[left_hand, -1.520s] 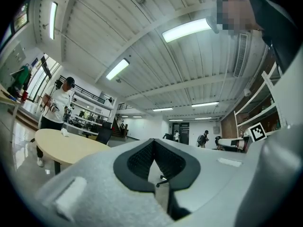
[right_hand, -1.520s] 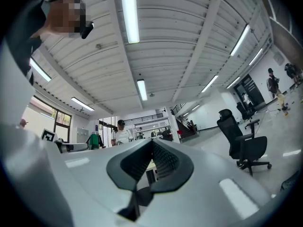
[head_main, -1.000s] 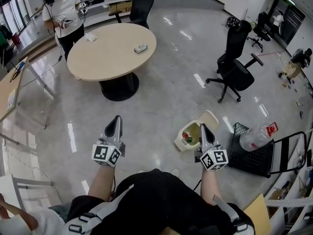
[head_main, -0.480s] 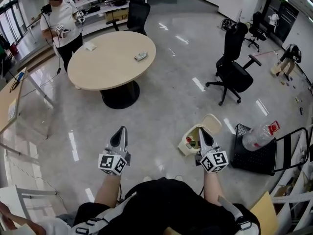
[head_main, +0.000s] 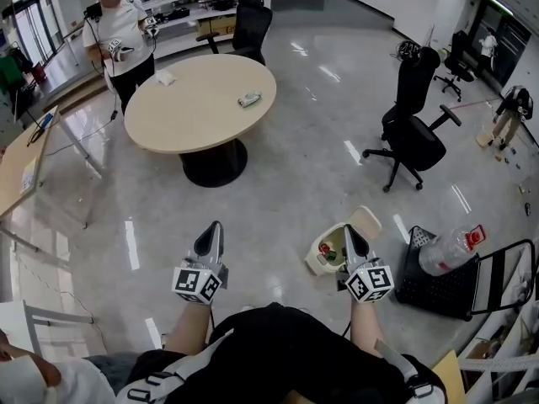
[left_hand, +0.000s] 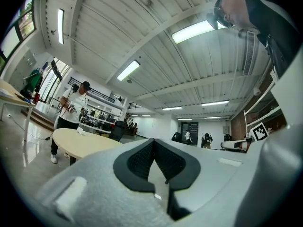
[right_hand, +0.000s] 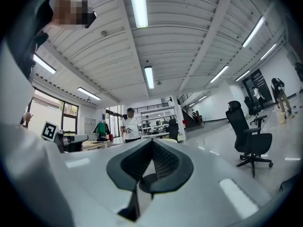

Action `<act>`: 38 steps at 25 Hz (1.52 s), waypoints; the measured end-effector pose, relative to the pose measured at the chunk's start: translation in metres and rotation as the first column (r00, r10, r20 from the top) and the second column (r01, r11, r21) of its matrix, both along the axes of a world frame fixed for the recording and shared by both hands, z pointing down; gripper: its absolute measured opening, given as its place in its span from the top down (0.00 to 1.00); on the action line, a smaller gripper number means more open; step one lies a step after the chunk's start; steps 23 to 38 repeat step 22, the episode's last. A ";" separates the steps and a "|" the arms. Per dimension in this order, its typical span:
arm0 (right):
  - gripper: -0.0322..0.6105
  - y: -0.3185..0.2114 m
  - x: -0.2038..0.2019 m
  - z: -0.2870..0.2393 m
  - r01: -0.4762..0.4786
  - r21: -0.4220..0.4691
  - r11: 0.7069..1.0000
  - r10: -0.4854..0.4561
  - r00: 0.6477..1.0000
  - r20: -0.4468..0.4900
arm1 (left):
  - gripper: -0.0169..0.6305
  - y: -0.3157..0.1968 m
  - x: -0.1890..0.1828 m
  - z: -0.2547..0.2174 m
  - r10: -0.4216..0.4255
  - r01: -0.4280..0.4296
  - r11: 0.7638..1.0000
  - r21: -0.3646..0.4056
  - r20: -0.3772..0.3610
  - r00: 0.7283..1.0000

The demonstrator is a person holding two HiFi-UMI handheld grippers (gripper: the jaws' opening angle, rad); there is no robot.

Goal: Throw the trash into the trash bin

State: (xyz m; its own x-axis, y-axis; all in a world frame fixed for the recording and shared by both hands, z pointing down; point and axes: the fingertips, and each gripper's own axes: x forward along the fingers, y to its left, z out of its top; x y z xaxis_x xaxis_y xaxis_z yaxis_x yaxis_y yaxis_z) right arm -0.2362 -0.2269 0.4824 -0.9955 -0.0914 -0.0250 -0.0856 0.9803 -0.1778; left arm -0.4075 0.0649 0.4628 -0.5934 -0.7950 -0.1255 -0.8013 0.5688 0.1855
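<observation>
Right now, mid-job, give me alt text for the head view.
The left gripper and right gripper, both shut and empty, point forward over a glossy floor; an open cream trash bin sits just ahead of the right one. Farther off stand a round table and a black office chair.

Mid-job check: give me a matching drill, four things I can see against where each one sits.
Things: 1 trash bin; 2 plastic bottle; 3 small crumpled item; 4 black office chair.
Places: A on the round table; B lying on the black crate; C on the floor at the right gripper; D on the floor right of the table.
Pairs: 1-C; 2-B; 3-A; 4-D.
</observation>
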 end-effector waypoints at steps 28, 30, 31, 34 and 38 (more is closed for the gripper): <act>0.94 -0.037 0.006 0.012 -0.056 -0.006 0.998 0.056 0.998 0.003 | 0.97 -0.041 -0.013 -0.011 -0.004 0.004 1.000 0.021 0.000 1.000; 0.94 -0.037 0.006 0.012 -0.056 -0.006 0.998 0.056 0.998 0.003 | 0.97 -0.041 -0.013 -0.011 -0.004 0.004 1.000 0.021 0.000 1.000; 0.94 -0.037 0.006 0.012 -0.056 -0.006 0.998 0.056 0.998 0.003 | 0.97 -0.041 -0.013 -0.011 -0.004 0.004 1.000 0.021 0.000 1.000; 0.94 -0.037 0.006 0.012 -0.056 -0.006 0.998 0.056 0.998 0.003 | 0.97 -0.041 -0.013 -0.011 -0.004 0.004 1.000 0.021 0.000 1.000; 0.94 -0.037 0.006 0.012 -0.056 -0.006 0.998 0.056 0.998 0.003 | 0.97 -0.041 -0.013 -0.011 -0.004 0.004 1.000 0.021 0.000 1.000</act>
